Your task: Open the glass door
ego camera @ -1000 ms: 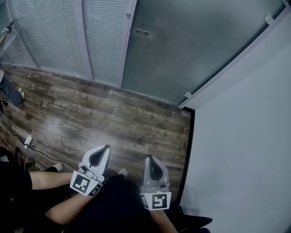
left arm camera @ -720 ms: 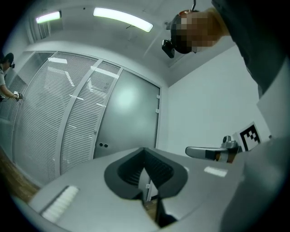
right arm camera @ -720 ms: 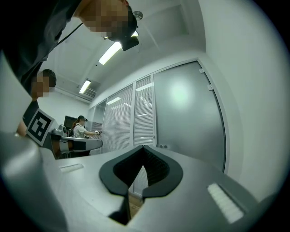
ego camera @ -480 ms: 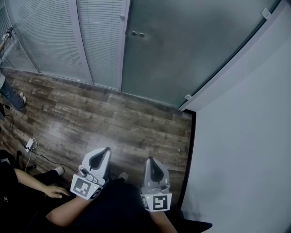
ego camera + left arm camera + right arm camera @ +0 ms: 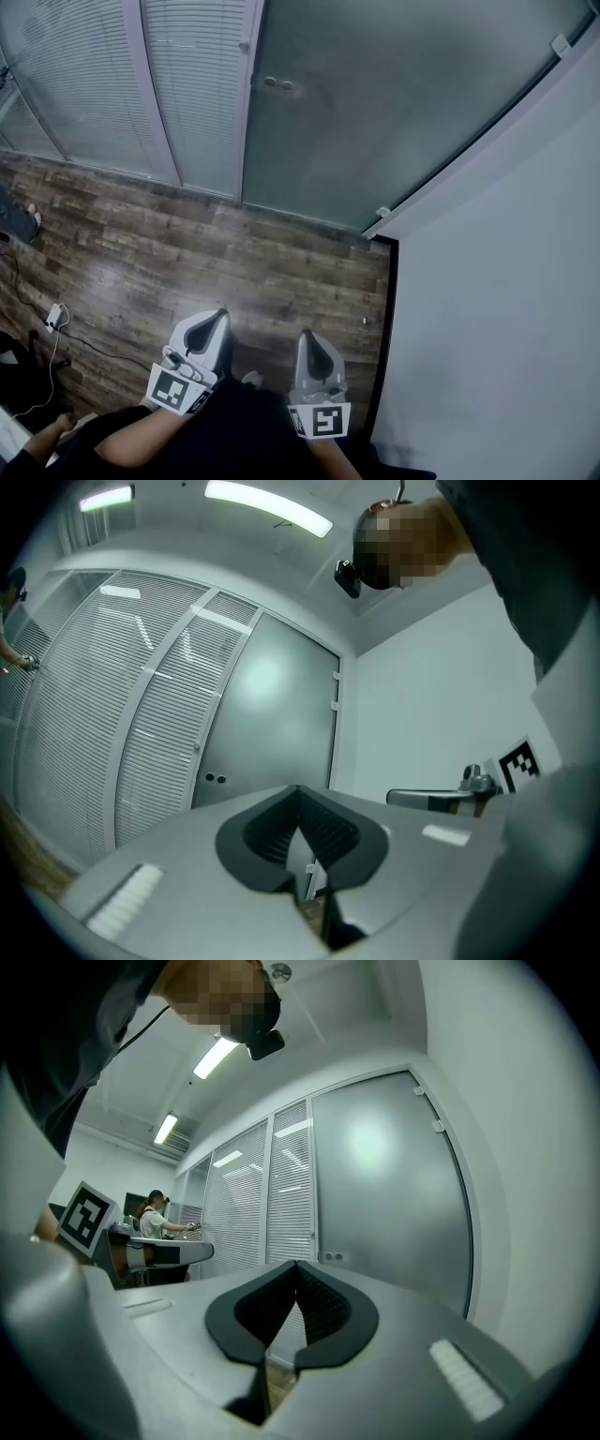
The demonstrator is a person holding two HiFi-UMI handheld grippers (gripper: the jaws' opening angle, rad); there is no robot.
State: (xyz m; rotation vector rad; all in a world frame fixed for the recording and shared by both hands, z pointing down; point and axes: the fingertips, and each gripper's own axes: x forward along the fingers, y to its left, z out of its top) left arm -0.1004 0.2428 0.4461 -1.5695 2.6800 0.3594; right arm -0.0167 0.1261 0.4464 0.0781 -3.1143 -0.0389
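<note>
Well short of the door, both grippers empty

Left gripper (image 5: pixel 219 317) and right gripper (image 5: pixel 307 336) point at the frosted glass door (image 5: pixel 394 103), jaws pressed together on nothing, likely carried closed for the approach. The door stands shut, well apart across the wood floor (image 5: pixel 244 258). Two round fittings (image 5: pixel 277 83) show near its edge. No handle can be made out.

Left gripper (image 5: pixel 208 323) and right gripper (image 5: pixel 312 345) side by side, jaws together, both empty.

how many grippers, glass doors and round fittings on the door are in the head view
grippers: 2, left gripper and right gripper
glass door: 1
round fittings on the door: 2
total: 5
</note>
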